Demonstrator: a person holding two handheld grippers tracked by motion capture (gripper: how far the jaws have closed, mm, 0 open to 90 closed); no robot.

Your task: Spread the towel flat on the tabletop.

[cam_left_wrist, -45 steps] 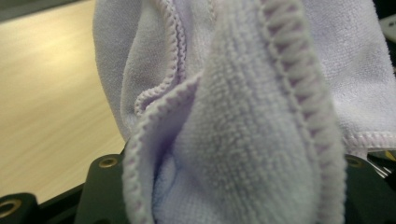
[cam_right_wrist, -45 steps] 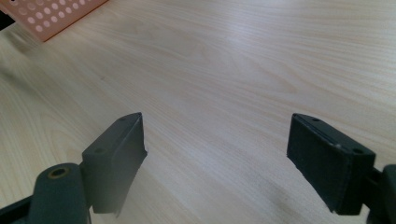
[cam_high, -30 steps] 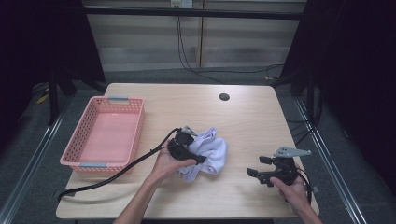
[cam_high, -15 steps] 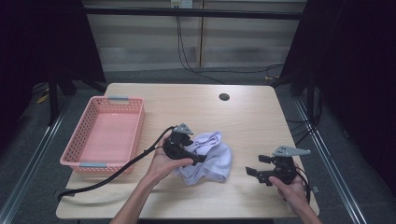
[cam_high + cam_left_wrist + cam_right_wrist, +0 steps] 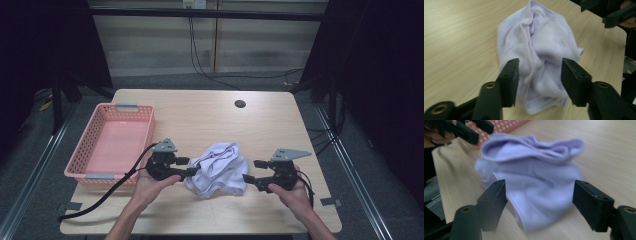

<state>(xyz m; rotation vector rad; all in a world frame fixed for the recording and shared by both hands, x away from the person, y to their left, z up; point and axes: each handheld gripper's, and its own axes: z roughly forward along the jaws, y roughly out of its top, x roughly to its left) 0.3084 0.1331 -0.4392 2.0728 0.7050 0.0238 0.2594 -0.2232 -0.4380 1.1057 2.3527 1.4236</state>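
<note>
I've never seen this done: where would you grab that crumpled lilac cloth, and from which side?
Probably by the raised folds at its edges, one from each side. The lilac cloth lies bunched in a soft heap on the table, and the left tongs and right tongs already face it from opposite sides, jaws apart.

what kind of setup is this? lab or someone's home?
Most likely a lab recording station, not a home: a bare wooden table with a cable hole, dark curtains at both sides, cables down the back wall, and only a pink basket and crumpled cloth laid out.
</note>
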